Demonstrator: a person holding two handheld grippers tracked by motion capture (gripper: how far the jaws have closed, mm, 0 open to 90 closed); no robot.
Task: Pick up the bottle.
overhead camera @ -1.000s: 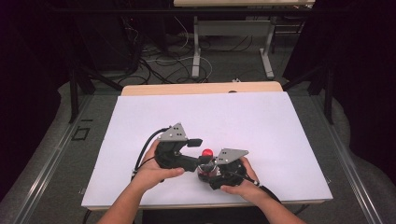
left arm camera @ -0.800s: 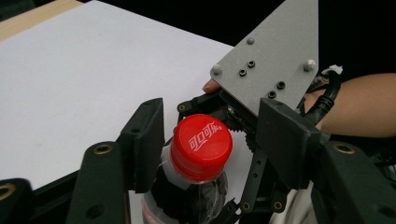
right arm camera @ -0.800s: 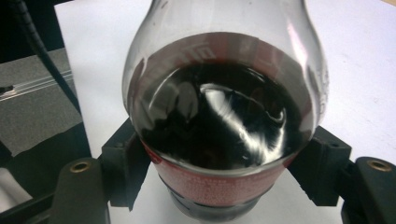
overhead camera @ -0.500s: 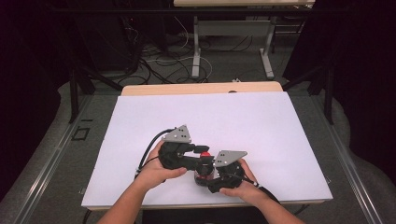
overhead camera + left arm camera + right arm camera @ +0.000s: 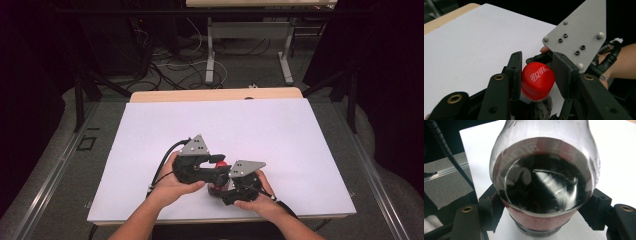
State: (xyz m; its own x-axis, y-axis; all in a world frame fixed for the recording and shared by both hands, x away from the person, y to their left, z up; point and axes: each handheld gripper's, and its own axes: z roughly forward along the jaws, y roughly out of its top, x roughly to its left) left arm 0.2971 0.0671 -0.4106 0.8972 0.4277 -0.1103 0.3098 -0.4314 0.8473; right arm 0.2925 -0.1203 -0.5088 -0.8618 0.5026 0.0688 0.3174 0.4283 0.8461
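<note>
The left gripper (image 5: 537, 75) is pinching the red cap (image 5: 537, 80) of a cola bottle (image 5: 544, 182); its jaws have just been closing, and the cap is sitting between them, the left jaw flat against its side and the right jaw at its other side. The right gripper (image 5: 544, 216) is clamping the bottle's body at the red label band, 1 black jaw on each side. In the high view, both grippers are meeting near the front edge of the white table (image 5: 280, 130), with the bottle between them and just a spot of red cap (image 5: 220, 163) showing.

The main risk, as I judge it, is the cap slipping: it is smooth and rounded, so a twist could spin the jaws around it without loosening it. The body could also be turning inside the right grip, since the plastic is slick and curved. Squeezing harder might be forcing dark liquid out once the seal breaks.

The bottle is clear plastic, holding dark cola, and the cap is carrying white Chinese lettering.
</note>
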